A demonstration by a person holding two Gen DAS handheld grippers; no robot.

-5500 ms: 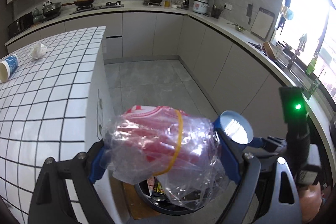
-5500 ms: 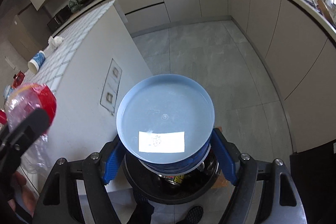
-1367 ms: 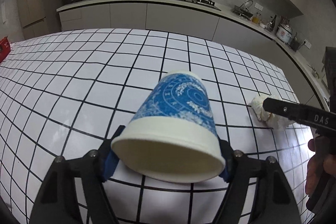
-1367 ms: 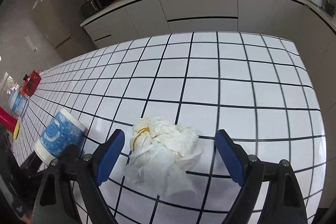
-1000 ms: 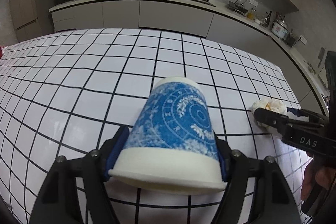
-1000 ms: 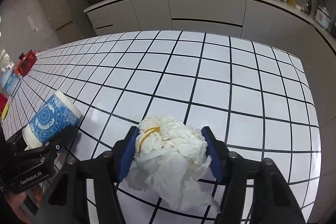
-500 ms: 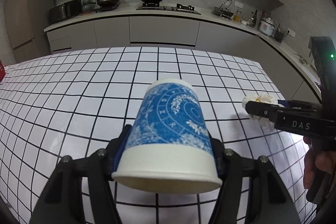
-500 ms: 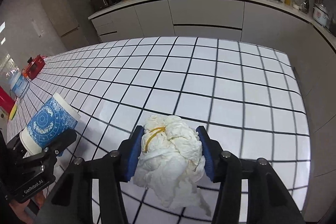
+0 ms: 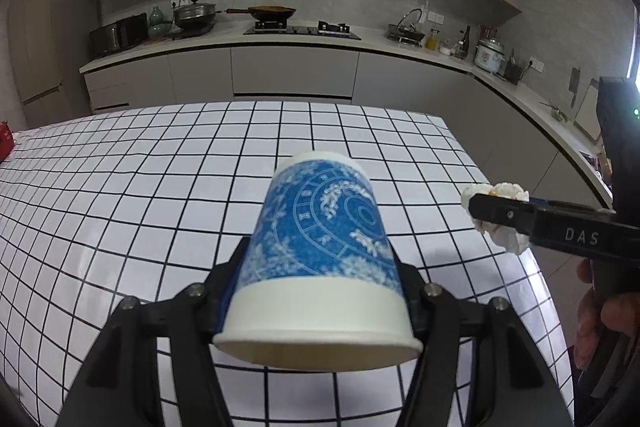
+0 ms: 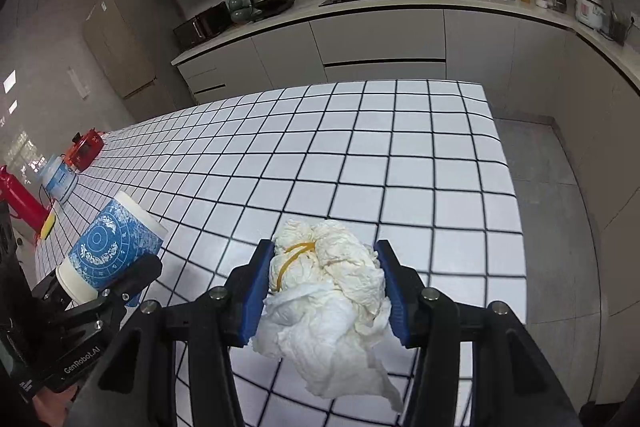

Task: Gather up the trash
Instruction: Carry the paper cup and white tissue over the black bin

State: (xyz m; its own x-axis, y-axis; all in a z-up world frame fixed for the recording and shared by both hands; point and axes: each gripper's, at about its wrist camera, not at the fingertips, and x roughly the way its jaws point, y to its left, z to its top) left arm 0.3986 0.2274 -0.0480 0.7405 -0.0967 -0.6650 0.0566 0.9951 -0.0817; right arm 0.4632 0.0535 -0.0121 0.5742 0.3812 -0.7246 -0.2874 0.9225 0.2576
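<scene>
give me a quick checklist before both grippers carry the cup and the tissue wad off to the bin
1. Paper cup between left gripper pads: ok, jaws closing on it.
2. Tissue wad clamped in right gripper: ok.
3. Both items clear of the tiled counter: ok.
4. Loose tissue tail secure: cannot tell.
5. Cup empty: cannot tell, mouth faces the camera at a shallow angle.
6. Bin in view: not ok.

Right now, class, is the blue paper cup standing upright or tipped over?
Tipped. The blue paper cup lies sideways between the left gripper fingers, held above the tiled counter, its open rim facing the camera and its base pointing away.
</scene>
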